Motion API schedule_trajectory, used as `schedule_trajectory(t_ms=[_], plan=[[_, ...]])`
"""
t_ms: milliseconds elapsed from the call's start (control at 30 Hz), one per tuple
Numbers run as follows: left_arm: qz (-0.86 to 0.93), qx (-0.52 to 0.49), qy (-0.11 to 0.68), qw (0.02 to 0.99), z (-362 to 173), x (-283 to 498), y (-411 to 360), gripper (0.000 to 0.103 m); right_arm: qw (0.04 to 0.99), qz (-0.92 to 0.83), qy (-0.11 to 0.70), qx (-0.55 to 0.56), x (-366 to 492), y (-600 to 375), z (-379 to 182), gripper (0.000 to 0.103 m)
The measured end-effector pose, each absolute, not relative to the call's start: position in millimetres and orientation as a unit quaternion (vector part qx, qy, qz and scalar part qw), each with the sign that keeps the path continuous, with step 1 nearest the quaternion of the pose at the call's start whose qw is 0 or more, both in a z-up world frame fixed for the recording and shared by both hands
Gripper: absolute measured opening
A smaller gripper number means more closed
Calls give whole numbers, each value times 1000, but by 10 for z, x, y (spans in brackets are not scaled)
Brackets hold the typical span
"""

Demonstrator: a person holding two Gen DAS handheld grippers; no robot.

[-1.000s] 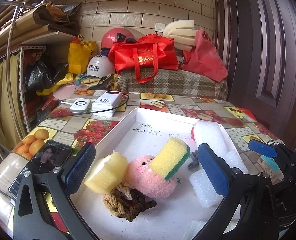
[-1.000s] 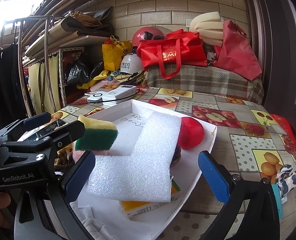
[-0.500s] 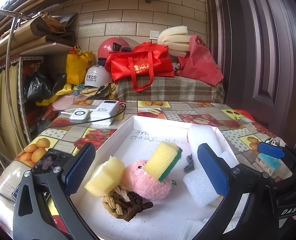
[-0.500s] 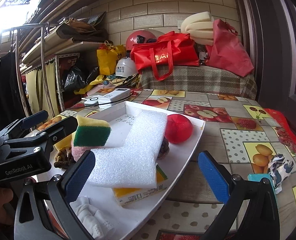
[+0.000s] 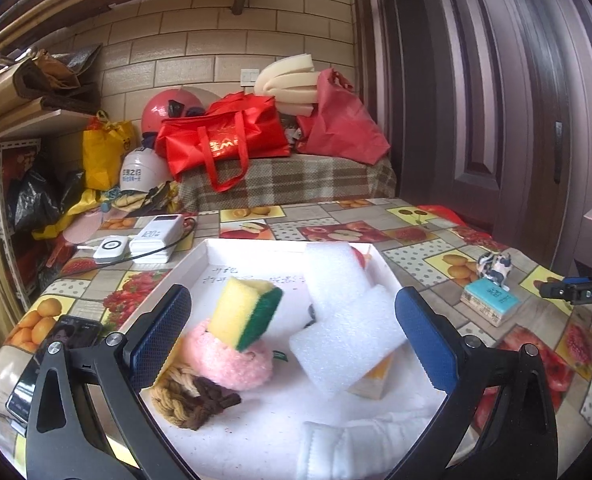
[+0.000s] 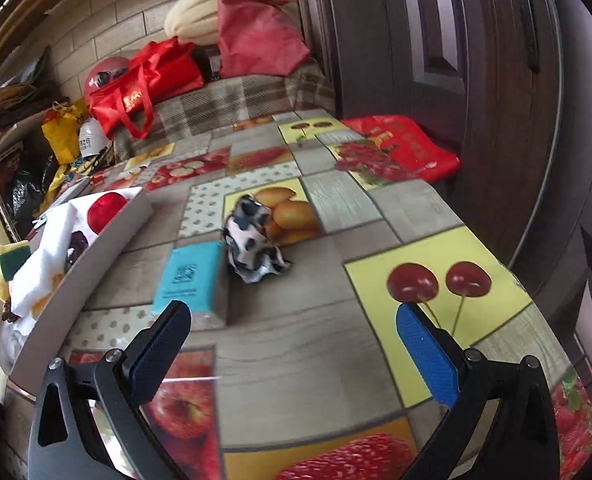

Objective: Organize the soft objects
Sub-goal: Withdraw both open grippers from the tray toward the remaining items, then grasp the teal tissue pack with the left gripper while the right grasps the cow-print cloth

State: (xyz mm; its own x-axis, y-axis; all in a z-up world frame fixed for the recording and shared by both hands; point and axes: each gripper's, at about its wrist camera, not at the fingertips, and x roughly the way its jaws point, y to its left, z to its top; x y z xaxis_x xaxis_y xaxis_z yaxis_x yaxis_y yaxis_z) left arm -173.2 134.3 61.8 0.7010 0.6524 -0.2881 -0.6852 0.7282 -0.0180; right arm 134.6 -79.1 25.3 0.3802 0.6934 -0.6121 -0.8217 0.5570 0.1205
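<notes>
Both stand wide open, empty: the left hand-held gripper (image 5: 292, 336) frames the sponge (image 5: 247, 314) in the tray (image 5: 216, 245); the right hand-held gripper (image 6: 294, 350) has the cloth (image 6: 252, 252) at 12 o'clock on the counter (image 6: 303, 344)

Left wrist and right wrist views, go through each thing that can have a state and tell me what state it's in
left gripper: open, empty, over the tray
right gripper: open, empty, over the tablecloth
white tray: holding soft items
yellow-green sponge: tilted, resting on the pink plush
pink plush: lying in the tray
white foam sheet: propped at an angle
spotted cloth: crumpled, outside the tray
teal box: lying flat beside the cloth
</notes>
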Motion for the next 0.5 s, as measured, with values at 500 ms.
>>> schedule_trajectory(t_ms=[500], plan=[[153,-93,289,940,444,-96,501,102,768,528,356,-63,1757,53,206,77]])
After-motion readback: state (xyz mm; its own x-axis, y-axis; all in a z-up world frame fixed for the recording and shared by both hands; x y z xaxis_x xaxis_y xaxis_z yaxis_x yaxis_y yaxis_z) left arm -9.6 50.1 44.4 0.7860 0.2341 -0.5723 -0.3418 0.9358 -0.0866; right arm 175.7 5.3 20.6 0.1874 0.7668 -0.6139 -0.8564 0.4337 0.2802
